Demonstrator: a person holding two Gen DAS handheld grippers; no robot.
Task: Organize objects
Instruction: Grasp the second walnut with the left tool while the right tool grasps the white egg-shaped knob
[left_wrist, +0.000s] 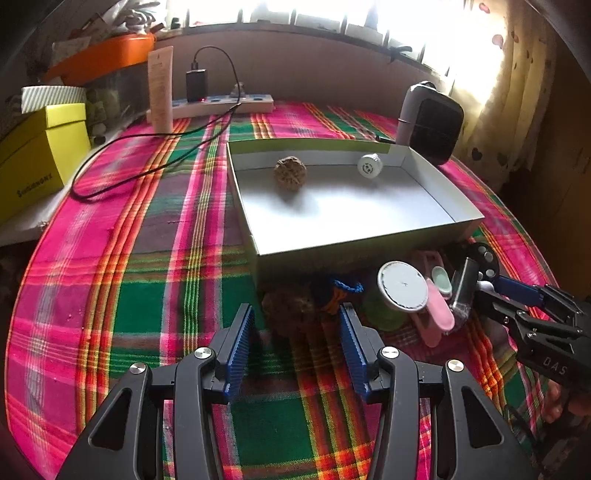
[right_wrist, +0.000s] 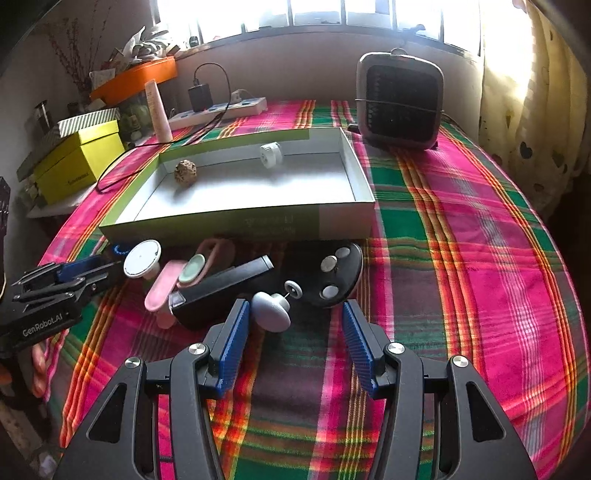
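Observation:
A shallow white box (left_wrist: 369, 240) on the plaid cloth holds a brown rough ball (left_wrist: 290, 173) and a white round cap (left_wrist: 369, 166). Small items are piled in front of its near wall. They include a white disc lid (left_wrist: 402, 284), a pink piece (left_wrist: 439, 306), a black button disc (right_wrist: 336, 275), a black oblong device (right_wrist: 221, 291) and a pale lilac knob (right_wrist: 271, 312). My left gripper (left_wrist: 297, 325) is open, with a brown lump (left_wrist: 291, 310) just beyond its tips. My right gripper (right_wrist: 295, 321) is open too, and the knob lies by its left fingertip.
A small fan heater (right_wrist: 400, 99) stands behind the box at the right. A power strip (left_wrist: 221, 105) with a charger and trailing cable (left_wrist: 110, 184) lies at the back left beside an upright tube (left_wrist: 160, 88). A yellow box (left_wrist: 40, 158) sits at the left edge.

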